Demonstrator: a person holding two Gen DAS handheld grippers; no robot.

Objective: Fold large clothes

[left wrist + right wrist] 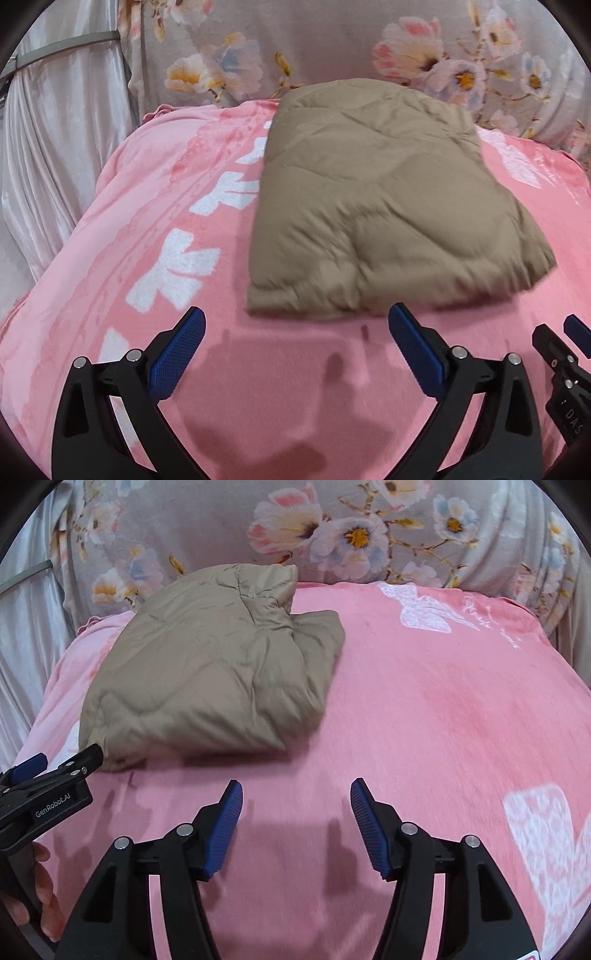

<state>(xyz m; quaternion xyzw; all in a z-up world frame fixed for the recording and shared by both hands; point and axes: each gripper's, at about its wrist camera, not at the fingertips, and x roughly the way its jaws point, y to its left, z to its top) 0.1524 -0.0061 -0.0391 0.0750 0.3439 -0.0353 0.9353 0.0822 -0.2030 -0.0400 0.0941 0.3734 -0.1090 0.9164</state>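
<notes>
A tan quilted jacket (384, 206) lies folded into a thick rectangle on the pink blanket (280, 387); the right wrist view shows the jacket (210, 672) at upper left with its collar end toward the back. My left gripper (297, 317) hovers just short of the jacket's near edge, open, with nothing between its blue pads. My right gripper (296, 790) is also open over bare pink blanket (424, 716), to the right of the jacket and apart from it. Each gripper shows at the edge of the other's view.
A floral grey cushion or cover (332, 48) rises behind the bed. Pale curtains (55, 129) hang at the left. White patterns (546, 849) mark the blanket. A hand (40, 897) holding the left gripper appears at lower left of the right wrist view.
</notes>
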